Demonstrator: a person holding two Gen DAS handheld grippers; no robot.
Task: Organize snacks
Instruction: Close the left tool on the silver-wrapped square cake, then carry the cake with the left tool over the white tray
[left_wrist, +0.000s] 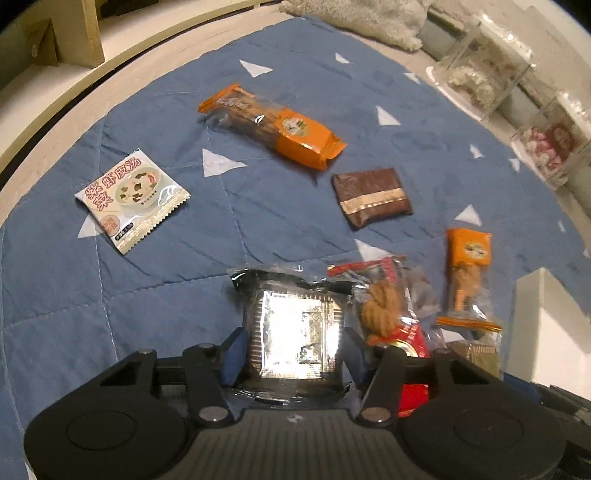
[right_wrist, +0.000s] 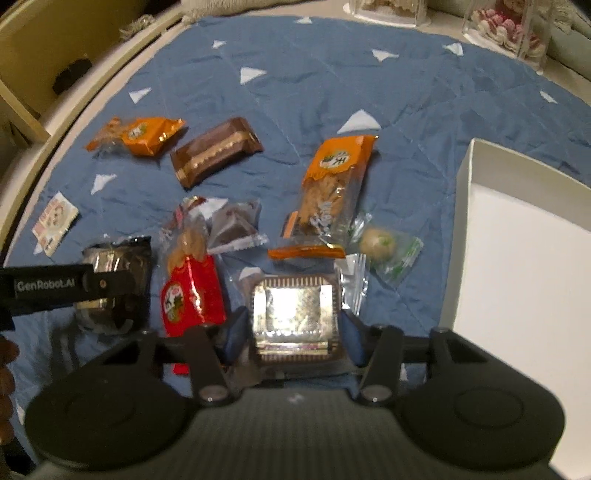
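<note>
Across the blue quilted cloth (right_wrist: 406, 92) on the bench, nearly all the snacks lie loose, so the sorting looks barely begun. To the right stands the white box (right_wrist: 524, 258), and the part of it in view holds nothing. At the far edge stand clear display cases (left_wrist: 484, 70) with pale and pink contents I cannot identify.

Left to gather are the long orange packet (left_wrist: 273, 125), the brown bar (left_wrist: 371, 197), the soup sachet (left_wrist: 131, 199), the red pack (right_wrist: 192, 291), the smaller orange packet (right_wrist: 332, 192) and the green-wrapped sweet (right_wrist: 384, 247).

Each gripper has its jaws closed on a foil-topped pastry in clear wrap: the left gripper (left_wrist: 293, 350) grips one (left_wrist: 295, 328), the right gripper (right_wrist: 291, 328) another (right_wrist: 293, 310), just beside the box. Both look ready for it.
</note>
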